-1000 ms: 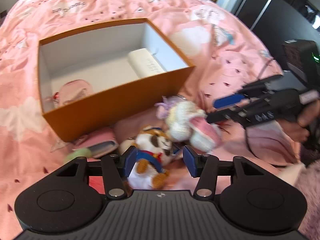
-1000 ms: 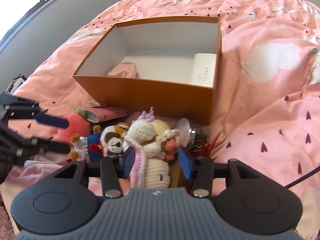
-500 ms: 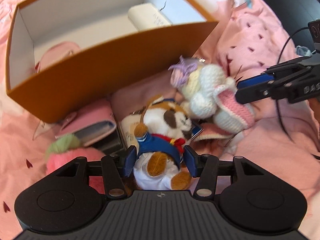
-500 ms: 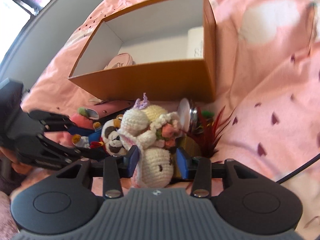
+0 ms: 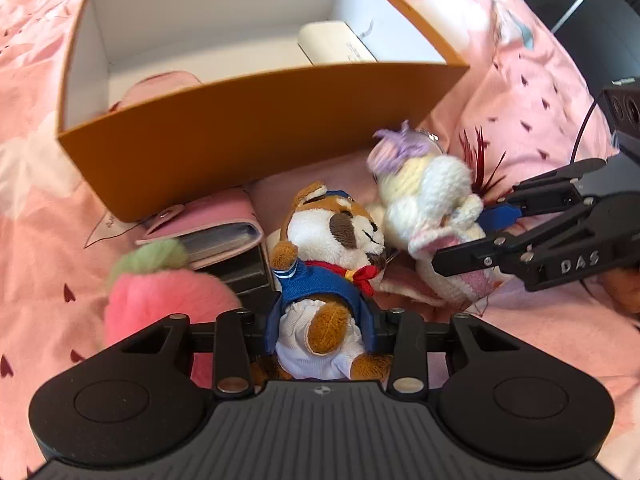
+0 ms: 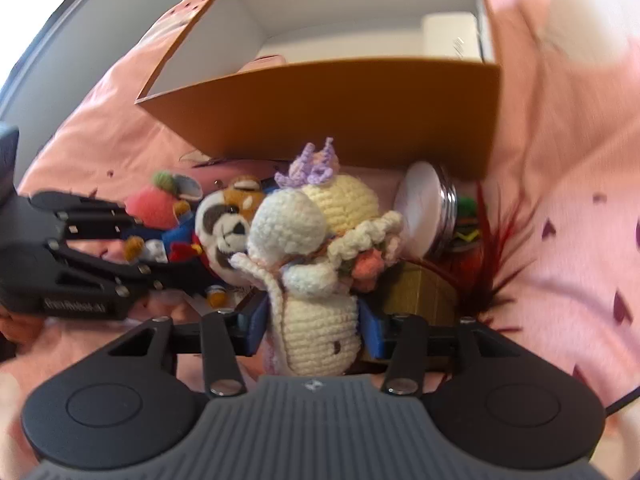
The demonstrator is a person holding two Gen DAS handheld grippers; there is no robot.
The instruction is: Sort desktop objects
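Closing left gripper jaws pinching the sailor plush; right gripper jaws hugging the crochet doll.

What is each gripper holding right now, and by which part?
The left gripper is closing around the sailor plush at its lower body. The right gripper grips the crochet doll by its lower body.

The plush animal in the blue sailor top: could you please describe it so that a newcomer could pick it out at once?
Find the open orange cardboard box on the pink bedspread. In the toy pile against its near wall, between the fuzzy pink strawberry and the cream crocheted doll, lies the brown-and-white plush animal. It alone wears a blue sailor top with a red bow.
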